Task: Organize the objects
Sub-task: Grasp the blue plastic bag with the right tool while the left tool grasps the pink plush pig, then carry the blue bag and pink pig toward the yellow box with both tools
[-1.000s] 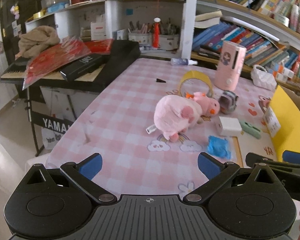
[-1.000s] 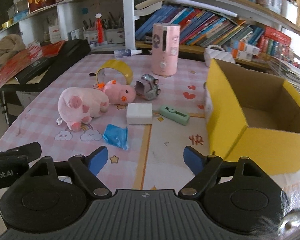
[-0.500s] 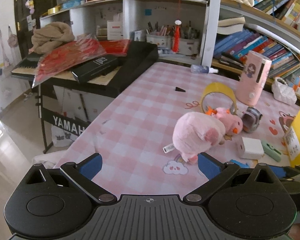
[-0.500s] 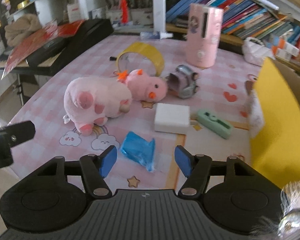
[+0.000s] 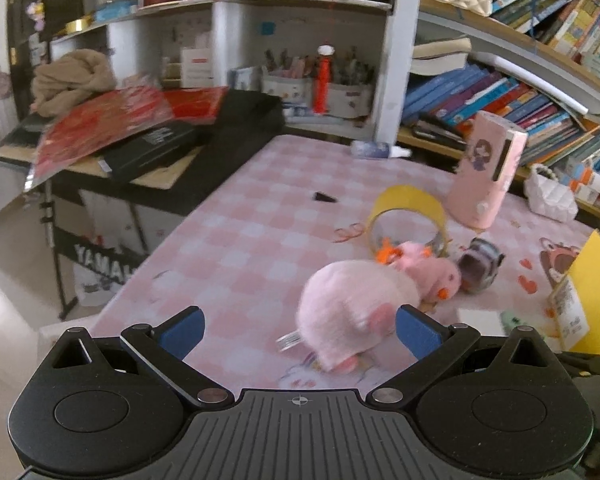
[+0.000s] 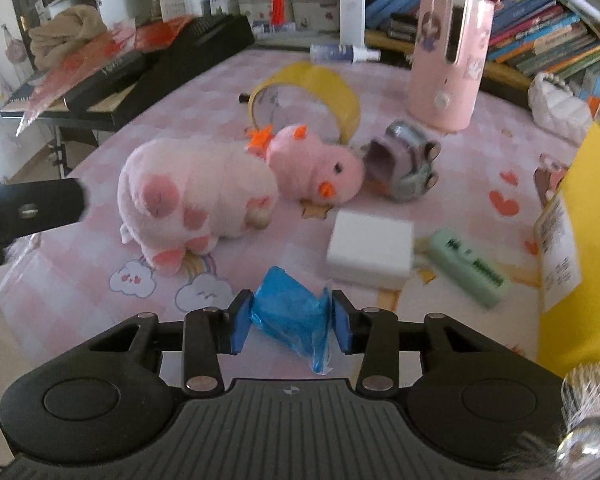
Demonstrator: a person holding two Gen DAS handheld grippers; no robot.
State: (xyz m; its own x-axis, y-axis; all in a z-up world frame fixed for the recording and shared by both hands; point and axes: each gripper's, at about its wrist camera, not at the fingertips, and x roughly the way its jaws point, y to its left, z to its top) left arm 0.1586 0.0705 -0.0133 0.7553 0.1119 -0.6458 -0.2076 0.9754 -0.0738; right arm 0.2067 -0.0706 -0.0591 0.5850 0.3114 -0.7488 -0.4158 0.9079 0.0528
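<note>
My right gripper (image 6: 292, 322) has its blue pads on both sides of a crumpled blue plastic packet (image 6: 296, 314) lying on the pink checked tablecloth (image 6: 80, 288). The pads touch it, or nearly. Beyond it lie a pink plush pig (image 6: 220, 188), a white box (image 6: 370, 248), a green stapler-like item (image 6: 468, 266), a toy car (image 6: 404, 162) and a yellow tape roll (image 6: 306, 88). My left gripper (image 5: 300, 330) is open and empty near the table's left front edge, with the plush pig (image 5: 360, 304) just ahead between its fingers.
A yellow cardboard box (image 6: 584, 232) stands at the right. A pink container (image 6: 448, 64) and a spray bottle (image 6: 340, 53) stand farther back. A keyboard with red packets (image 5: 140, 140) sits left of the table. Bookshelves (image 5: 500, 92) line the back.
My right gripper has moved forward and down onto the blue packet and narrowed around it. My left gripper has shifted left and closer to the plush pig, staying open.
</note>
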